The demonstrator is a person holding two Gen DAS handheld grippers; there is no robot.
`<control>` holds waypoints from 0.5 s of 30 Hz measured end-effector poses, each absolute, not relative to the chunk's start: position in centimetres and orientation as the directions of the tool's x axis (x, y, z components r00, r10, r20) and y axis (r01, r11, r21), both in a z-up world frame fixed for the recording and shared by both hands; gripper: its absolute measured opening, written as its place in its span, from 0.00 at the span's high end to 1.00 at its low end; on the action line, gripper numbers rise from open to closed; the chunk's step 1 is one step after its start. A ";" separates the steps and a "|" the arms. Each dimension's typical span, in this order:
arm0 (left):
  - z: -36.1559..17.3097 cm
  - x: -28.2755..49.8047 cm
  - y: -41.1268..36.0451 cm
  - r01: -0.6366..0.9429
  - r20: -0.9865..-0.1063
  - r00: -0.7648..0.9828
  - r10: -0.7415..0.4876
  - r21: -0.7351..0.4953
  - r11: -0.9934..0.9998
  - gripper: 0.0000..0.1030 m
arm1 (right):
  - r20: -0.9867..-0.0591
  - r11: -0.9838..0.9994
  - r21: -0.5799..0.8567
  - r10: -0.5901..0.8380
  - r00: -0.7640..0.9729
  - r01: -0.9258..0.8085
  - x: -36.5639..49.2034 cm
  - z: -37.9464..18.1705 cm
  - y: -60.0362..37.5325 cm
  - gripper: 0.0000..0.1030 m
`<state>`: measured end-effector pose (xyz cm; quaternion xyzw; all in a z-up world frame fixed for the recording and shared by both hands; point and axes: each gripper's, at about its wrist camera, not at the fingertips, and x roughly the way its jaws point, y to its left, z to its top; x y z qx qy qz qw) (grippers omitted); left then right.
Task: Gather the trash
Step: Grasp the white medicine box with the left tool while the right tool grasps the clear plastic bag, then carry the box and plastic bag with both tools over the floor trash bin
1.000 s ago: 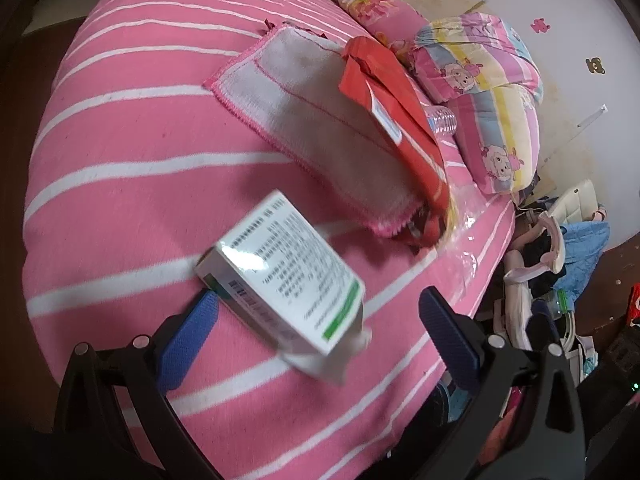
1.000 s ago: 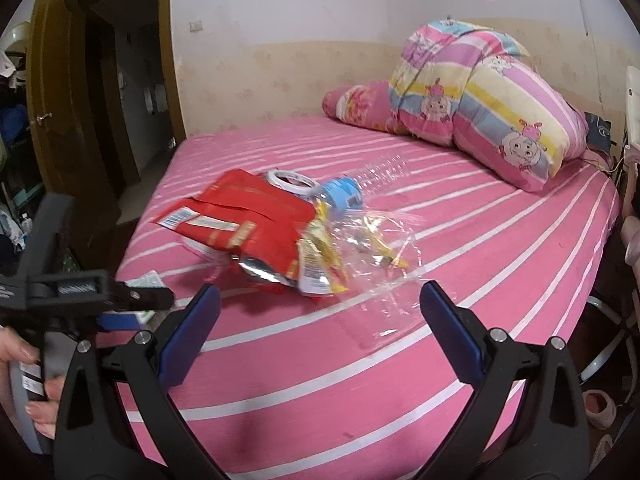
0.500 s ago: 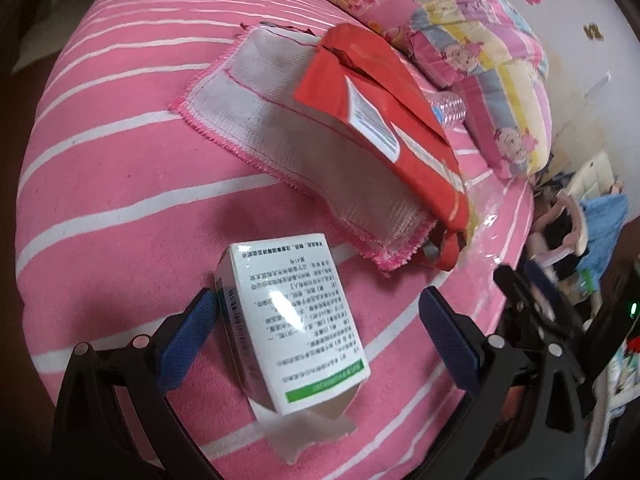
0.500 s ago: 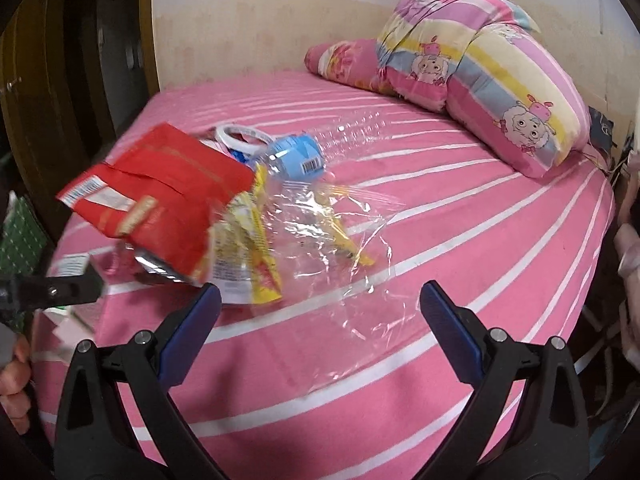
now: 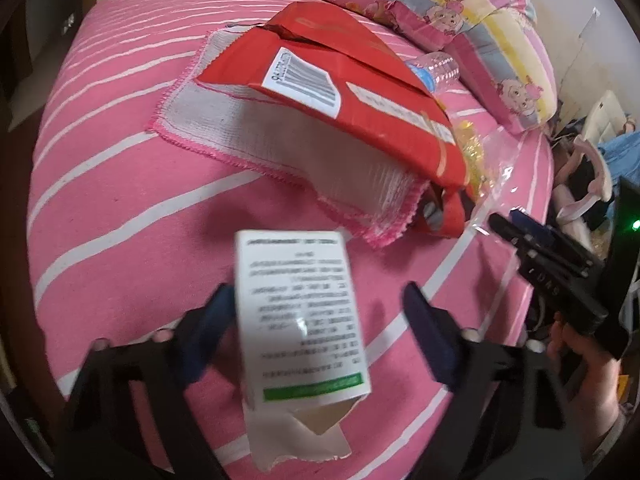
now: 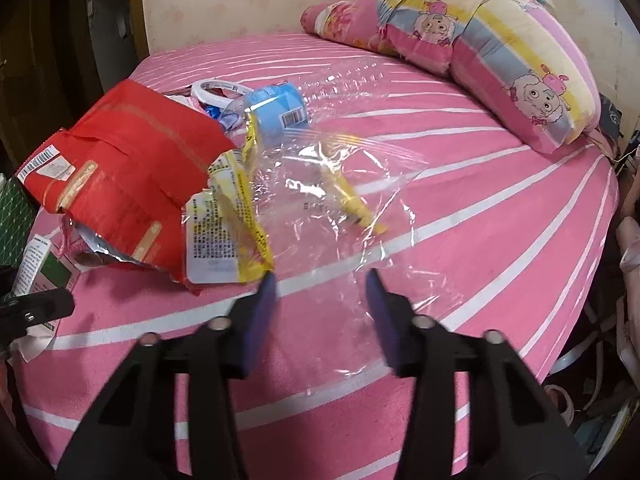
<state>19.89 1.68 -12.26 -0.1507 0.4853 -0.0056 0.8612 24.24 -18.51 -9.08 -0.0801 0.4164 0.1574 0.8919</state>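
Carton (image 5: 298, 316) white, torn flap, print blurred.

On the bed (image 6: 480, 168) a cloth (image 5: 280, 148) lies under a snack bag (image 5: 360, 92), with a small carton (image 5: 296, 312) in front of it, a clear wrapper (image 6: 340, 216) to its right, and a bottle (image 6: 280, 108) behind, near the pillows (image 6: 500, 40).
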 end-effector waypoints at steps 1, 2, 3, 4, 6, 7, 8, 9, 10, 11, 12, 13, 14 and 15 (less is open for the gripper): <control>-12.2 19.8 1.7 -0.135 -0.834 0.529 -0.157 -0.265 0.955 0.32 | -0.767 0.937 -0.009 0.216 0.604 -0.348 24.2 -9.1 -18.5 0.78; -12.1 19.7 1.9 -0.134 -0.834 0.528 -0.161 -0.269 0.954 0.35 | -0.768 0.938 -0.007 0.217 0.603 -0.348 24.1 -9.0 -18.5 0.87; -12.1 19.6 2.0 -0.135 -0.835 0.526 -0.164 -0.272 0.953 0.42 | -0.769 0.938 -0.004 0.218 0.601 -0.346 24.1 -9.0 -18.6 0.90; -12.2 19.5 2.2 -0.138 -0.834 0.525 -0.167 -0.277 0.951 0.48 | -0.768 0.938 0.004 0.225 0.600 -0.347 24.0 -8.9 -18.6 0.94; -12.2 19.0 2.6 -0.138 -0.828 0.527 -0.191 -0.305 0.942 0.53 | -0.760 0.939 0.010 0.230 0.608 -0.343 23.9 -8.5 -18.8 0.97; -12.2 18.9 2.7 -0.137 -0.823 0.530 -0.203 -0.320 0.937 0.55 | -0.752 0.940 0.019 0.238 0.614 -0.341 23.8 -8.2 -19.0 0.99; -12.2 18.6 2.9 -0.137 -0.820 0.531 -0.213 -0.331 0.934 0.56 | -0.746 0.940 0.028 0.246 0.619 -0.339 23.6 -7.9 -19.1 0.99; -12.1 18.4 3.0 -0.133 -0.816 0.533 -0.225 -0.343 0.930 0.57 | -0.740 0.941 0.034 0.250 0.625 -0.337 23.5 -7.7 -19.2 0.99; -12.1 18.2 3.0 -0.131 -0.813 0.534 -0.230 -0.349 0.928 0.59 | -0.735 0.941 0.047 0.260 0.626 -0.336 23.3 -7.5 -19.3 0.99; -12.1 18.1 3.0 -0.129 -0.811 0.534 -0.237 -0.355 0.926 0.59 | -0.733 0.939 0.064 0.274 0.622 -0.338 23.2 -7.3 -19.4 0.99; -12.0 17.9 3.0 -0.124 -0.807 0.535 -0.248 -0.366 0.922 0.59 | -0.731 0.937 0.080 0.288 0.619 -0.341 23.1 -7.2 -19.5 0.99; -11.9 17.8 3.0 -0.123 -0.805 0.537 -0.254 -0.372 0.920 0.59 | -0.726 0.934 0.095 0.302 0.617 -0.345 22.8 -7.0 -19.5 0.99; -11.8 17.6 3.0 -0.120 -0.800 0.539 -0.263 -0.382 0.916 0.59 | -0.720 0.931 0.107 0.315 0.619 -0.349 22.6 -6.8 -19.6 0.99; -11.8 17.3 3.0 -0.117 -0.797 0.540 -0.271 -0.390 0.913 0.59 | -0.714 0.928 0.119 0.328 0.619 -0.354 22.4 -6.5 -19.5 0.99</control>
